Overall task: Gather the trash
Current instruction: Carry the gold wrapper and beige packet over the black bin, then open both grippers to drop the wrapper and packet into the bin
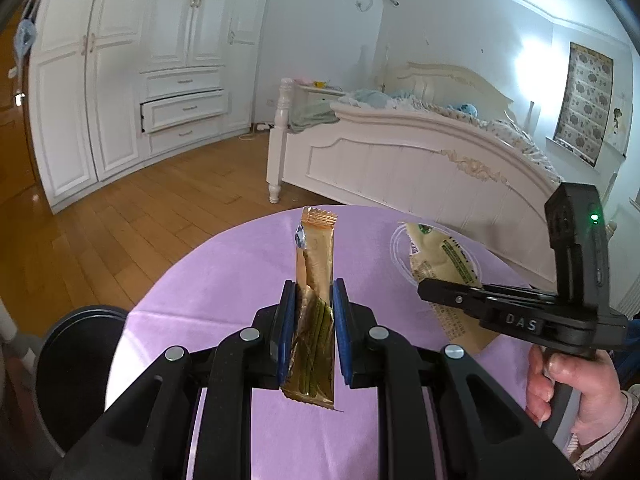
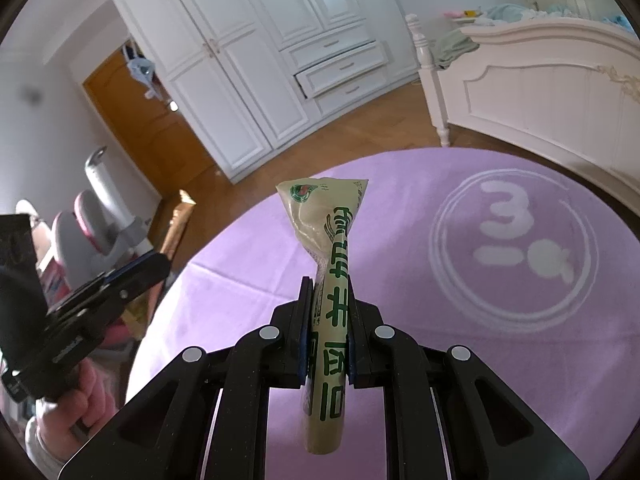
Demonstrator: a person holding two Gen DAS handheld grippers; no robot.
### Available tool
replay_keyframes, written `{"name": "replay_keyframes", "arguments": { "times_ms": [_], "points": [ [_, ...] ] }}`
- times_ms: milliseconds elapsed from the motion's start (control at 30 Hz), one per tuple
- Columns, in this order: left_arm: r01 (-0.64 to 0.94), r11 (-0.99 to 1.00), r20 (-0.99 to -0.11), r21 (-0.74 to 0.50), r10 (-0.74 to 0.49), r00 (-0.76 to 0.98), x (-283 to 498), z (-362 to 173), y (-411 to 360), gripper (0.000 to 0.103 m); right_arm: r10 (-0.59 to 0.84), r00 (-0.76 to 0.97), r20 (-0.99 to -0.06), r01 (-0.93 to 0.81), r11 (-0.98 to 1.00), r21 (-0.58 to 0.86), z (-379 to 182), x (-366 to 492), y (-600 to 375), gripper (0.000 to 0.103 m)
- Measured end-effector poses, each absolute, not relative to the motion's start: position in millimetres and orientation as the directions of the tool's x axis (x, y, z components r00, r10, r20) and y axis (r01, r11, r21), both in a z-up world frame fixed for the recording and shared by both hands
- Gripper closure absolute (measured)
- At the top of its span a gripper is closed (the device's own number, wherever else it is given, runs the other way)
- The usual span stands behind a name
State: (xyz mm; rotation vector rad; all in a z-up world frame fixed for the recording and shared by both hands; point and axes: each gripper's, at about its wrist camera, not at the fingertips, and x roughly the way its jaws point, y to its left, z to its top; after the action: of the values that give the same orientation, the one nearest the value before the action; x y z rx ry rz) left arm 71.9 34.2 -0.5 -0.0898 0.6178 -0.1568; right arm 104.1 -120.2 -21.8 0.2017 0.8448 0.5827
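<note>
Left gripper (image 1: 314, 336): closed on an orange snack wrapper (image 1: 316, 280), whose long axis runs toward 12 o'clock along the fingers.
Right gripper (image 2: 326, 332): closed on a pale green-printed wrapper (image 2: 328, 248), long axis likewise toward 12 o'clock, upper end flared.
Position: both wrappers are held lifted above the purple tablecloth (image 2: 400, 216).
Bin: a dark round container (image 1: 76, 364), judged the likely drop point, is seen at 8 o'clock from the left gripper.
Nearer gripper: the left one.
</note>
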Motion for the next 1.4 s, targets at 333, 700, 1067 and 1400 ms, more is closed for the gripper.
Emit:
{"name": "replay_keyframes", "arguments": {
  "times_ms": [333,700,1067,1400],
  "points": [
    [0.053,0.988,-0.526,-0.148,-0.124,0.841,38,6,71,0.083,0.591,0.467,-0.658,-0.477,0.794,0.376,-11,88,-64,0.089],
    [-0.085,0.975,-0.518,-0.207,-0.036,0.855,6,-6,142,0.083,0.633,0.367,-0.682,-0.572,0.731,0.371,-6,85,27,0.089],
    [-0.238,0.935,-0.566,-0.263,0.051,0.823,-11,-36,217,0.083,0.658,0.247,-0.711,-0.642,0.661,0.389,-17,92,134,0.089],
    [-0.316,0.907,-0.604,-0.277,0.091,0.792,-9,-50,258,0.081,0.621,0.195,-0.759,-0.672,0.648,0.358,-32,112,215,0.081]
  ]
}}
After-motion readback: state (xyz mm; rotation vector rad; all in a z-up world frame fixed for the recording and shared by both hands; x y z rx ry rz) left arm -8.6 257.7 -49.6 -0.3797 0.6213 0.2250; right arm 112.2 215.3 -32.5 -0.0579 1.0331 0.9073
